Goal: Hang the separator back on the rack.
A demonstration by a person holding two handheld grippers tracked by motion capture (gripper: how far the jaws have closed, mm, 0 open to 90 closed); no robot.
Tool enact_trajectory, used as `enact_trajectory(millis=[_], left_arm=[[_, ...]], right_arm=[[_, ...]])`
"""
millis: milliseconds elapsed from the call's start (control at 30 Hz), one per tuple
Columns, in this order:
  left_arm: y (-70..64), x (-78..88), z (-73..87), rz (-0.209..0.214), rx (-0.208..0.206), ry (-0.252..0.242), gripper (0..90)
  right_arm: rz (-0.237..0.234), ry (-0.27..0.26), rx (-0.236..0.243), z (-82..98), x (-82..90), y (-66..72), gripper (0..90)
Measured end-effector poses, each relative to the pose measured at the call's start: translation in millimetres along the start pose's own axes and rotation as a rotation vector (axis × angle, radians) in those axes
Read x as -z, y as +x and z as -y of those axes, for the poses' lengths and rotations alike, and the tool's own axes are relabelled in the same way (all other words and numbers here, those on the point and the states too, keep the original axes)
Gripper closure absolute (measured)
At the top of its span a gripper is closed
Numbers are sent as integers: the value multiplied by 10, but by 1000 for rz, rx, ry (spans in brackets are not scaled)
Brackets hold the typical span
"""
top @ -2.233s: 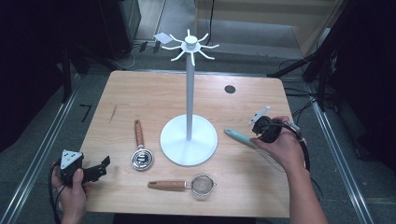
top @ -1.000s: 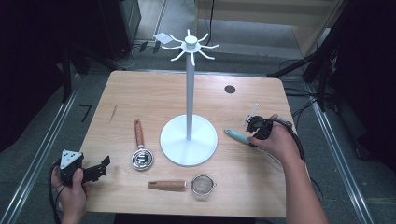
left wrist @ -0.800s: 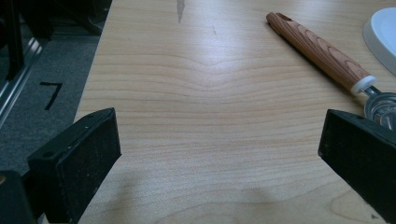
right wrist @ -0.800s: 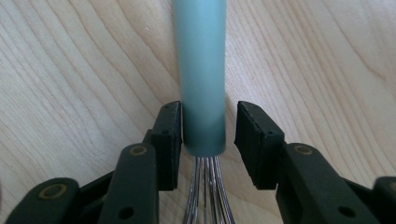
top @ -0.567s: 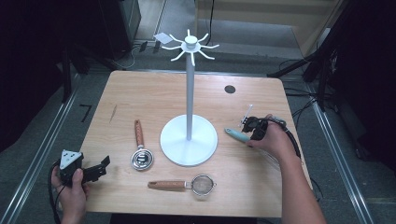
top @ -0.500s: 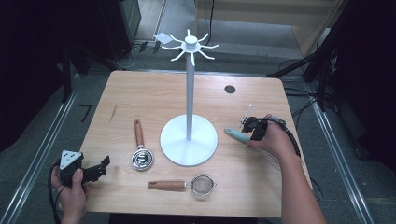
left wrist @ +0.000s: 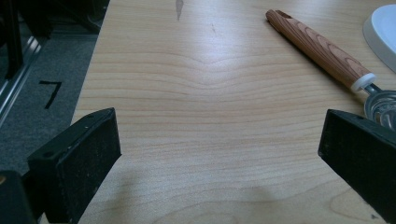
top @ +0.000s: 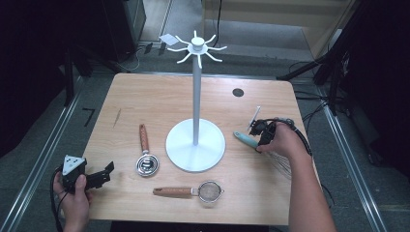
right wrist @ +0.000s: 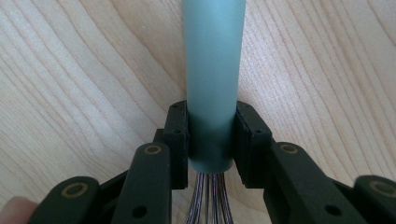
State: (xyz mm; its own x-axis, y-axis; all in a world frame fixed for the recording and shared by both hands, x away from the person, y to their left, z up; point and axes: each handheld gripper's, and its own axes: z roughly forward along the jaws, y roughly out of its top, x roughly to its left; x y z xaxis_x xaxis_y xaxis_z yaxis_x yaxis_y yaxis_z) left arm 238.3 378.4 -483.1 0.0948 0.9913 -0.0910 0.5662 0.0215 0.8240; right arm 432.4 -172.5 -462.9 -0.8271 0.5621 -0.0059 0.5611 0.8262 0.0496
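A: On the table [top: 145,101], what is found ahead of the jaws, from the largest thing down?

B: The white stand [top: 195,145] is seen well to the left of the right gripper [top: 261,133] in the high view. A wooden-handled scoop [top: 145,154] is seen ahead of the left gripper [top: 99,178], off to its right side, and a small strainer [top: 193,192] lies farther to its right. The whisk [right wrist: 213,74] is set directly between the right jaws.

A: How is the whisk laid relative to those jaws?

B: Its teal handle is run straight ahead from the jaws in the right gripper view, with the wires trailing back beneath them. The long axis is thus crossed squarely by the pads.

A: And the jaws?

B: The right jaws have just been closing and are now pressed against both sides of the handle near its wire end. The left jaws are spread wide, with bare wood between them.

A: Which hand is nearer?

B: The right hand by far, so the lift is judged to be its own.
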Motion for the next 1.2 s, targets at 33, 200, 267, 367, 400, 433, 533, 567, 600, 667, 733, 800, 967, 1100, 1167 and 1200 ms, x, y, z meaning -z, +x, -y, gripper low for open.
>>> enact_trajectory(millis=[33, 200, 267, 367, 400, 433, 533, 567, 600, 667, 733, 800, 967, 1100, 1167, 1200], left_arm=[[3, 1, -1, 2, 0, 1, 0], [4, -7, -4, 3, 2, 6, 0], [5, -5, -3, 4, 4, 5, 0], [7, -4, -4, 3, 5, 6, 0], [6, -8, -5, 2, 5, 8, 0], [6, -13, -7, 1, 5, 10, 0], [5, -15, -9, 1, 5, 16, 0], [7, -14, -9, 2, 4, 15, 0], [7, -14, -8, 3, 5, 13, 0], [7, -12, -7, 1, 4, 13, 0], [5, -13, -6, 1, 6, 8, 0], [5, -11, -5, 2, 5, 8, 0], [3, -11, -6, 0, 3, 10, 0], [1, -10, -6, -4, 2, 11, 0], [2, -11, -5, -1, 4, 8, 0], [2, -11, -5, -1, 4, 8, 0]], right_arm=[[-2, -1, -6, 0, 2, 2, 712], [0, 7, 1, -7, 3, -3, 713], [-2, -4, -10, 1, 3, -1, 713], [-2, -18, -16, 19, 4, -8, 714], [1, -19, -17, 20, 4, -6, 714], [4, -25, -13, 26, 4, -9, 714], [20, -48, -19, 59, 11, -3, 714], [25, -50, -13, 73, 15, -2, 714], [28, -56, -16, 87, 24, 5, 714], [37, -81, -16, 121, 49, 14, 714], [49, -124, -42, 152, 86, 31, 714], [42, -179, -62, 192, 146, 38, 714], [33, -254, -81, 243, 244, 82, 714], [27, -322, -77, 273, 340, 136, 714], [22, -379, -82, 289, 400, 163, 714], [19, -395, -88, 295, 424, 178, 714]])
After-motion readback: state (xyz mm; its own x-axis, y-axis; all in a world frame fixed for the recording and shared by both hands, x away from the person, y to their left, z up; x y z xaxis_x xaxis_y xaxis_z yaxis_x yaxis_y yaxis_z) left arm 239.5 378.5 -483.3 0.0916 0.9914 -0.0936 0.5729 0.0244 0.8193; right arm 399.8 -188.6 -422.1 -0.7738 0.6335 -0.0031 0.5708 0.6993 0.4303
